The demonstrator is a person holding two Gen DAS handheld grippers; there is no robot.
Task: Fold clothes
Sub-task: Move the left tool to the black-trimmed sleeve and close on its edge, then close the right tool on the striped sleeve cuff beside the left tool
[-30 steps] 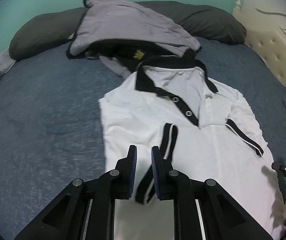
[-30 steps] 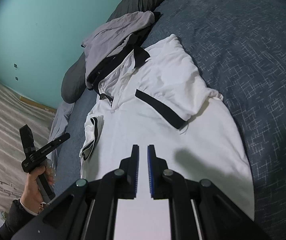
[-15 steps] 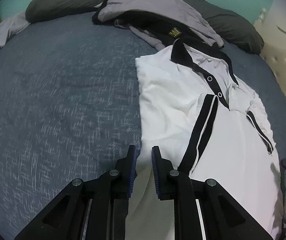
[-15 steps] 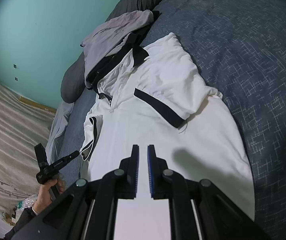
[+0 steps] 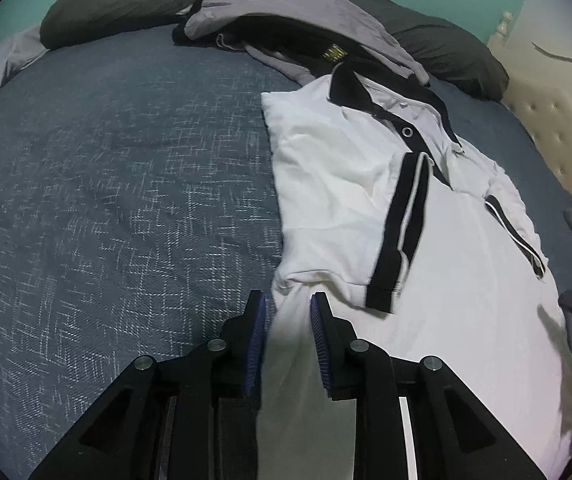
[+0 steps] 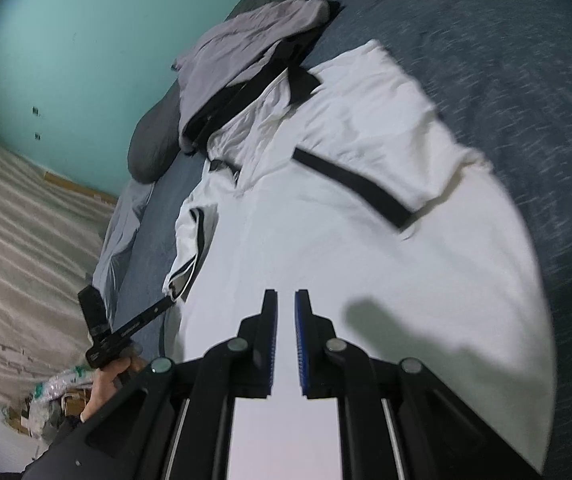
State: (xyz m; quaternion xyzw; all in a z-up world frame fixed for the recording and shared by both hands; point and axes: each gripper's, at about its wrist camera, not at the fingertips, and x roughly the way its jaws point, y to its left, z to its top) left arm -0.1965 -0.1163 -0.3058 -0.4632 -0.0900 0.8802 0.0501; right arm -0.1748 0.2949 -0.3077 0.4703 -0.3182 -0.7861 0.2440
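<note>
A: Item one?
B: White polo shirt (image 5: pixel 338 184), black collar and cuff bands, lying front-up on the blue bedspread (image 5: pixel 106 184); one sleeve (image 5: pixel 400 232) folded across the chest.

A: Grippers?
B: Left gripper (image 5: pixel 288 312) at the shirt's side edge, just below the sleeve seam; jaws opening, white cloth showing between them, pads not pressing. Right gripper (image 6: pixel 286 308) above the lower body of the shirt, jaws nearly closed, holding nothing.

A: Surroundings?
B: Grey garment (image 5: pixel 286 4) heaped beyond the collar, over dark pillows (image 5: pixel 122 0). Padded cream headboard (image 5: pixel 558 136). Teal wall (image 6: pixel 78 40).
</note>
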